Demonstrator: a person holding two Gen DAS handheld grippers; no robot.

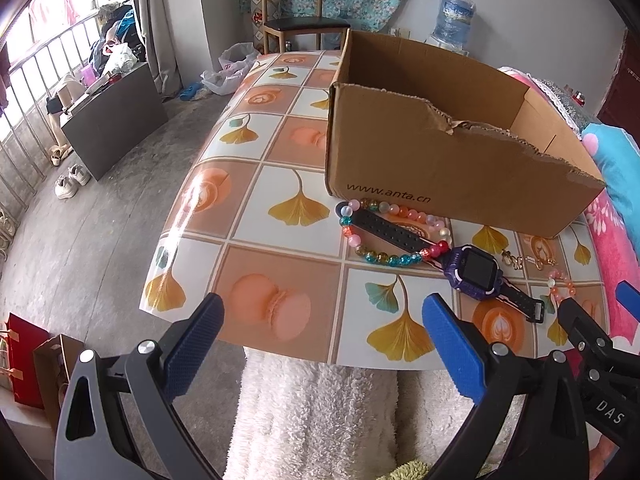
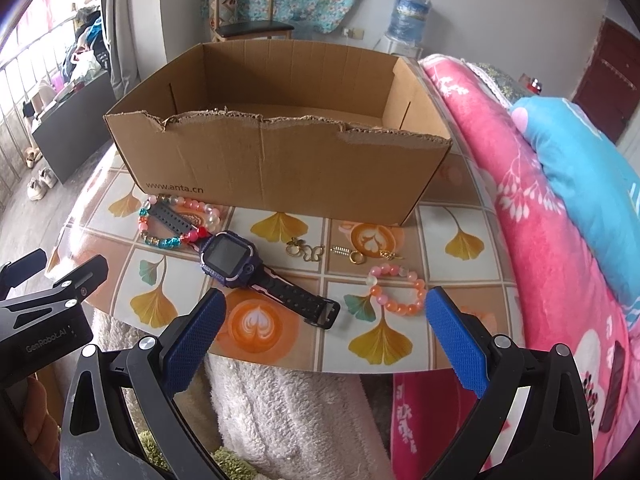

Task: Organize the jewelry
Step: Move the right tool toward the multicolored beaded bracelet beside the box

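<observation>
An empty cardboard box point(image 2: 280, 168) point(image 1: 440, 176) stands on the tiled table. In front of it lie a multicoloured bead bracelet point(image 2: 176, 220) point(image 1: 384, 256), a purple watch point(image 2: 228, 258) point(image 1: 478, 270) with a black strap, gold earrings point(image 2: 306, 252) point(image 1: 512, 259), a gold ring point(image 2: 356, 257) and a pink-orange bead bracelet point(image 2: 400, 292) point(image 1: 562, 286). My left gripper point(image 1: 324, 320) hovers open at the table's near edge, left of the watch. My right gripper point(image 2: 326, 312) is open, just short of the watch strap and the pink bracelet. Neither holds anything.
A white fluffy cloth point(image 2: 280, 412) hangs under the table's near edge. A pink floral quilt point(image 2: 540, 240) and a blue pillow point(image 2: 592, 184) press against the right side. A chair point(image 1: 296, 20) and a water jug point(image 1: 456, 20) stand beyond the table; floor lies to the left.
</observation>
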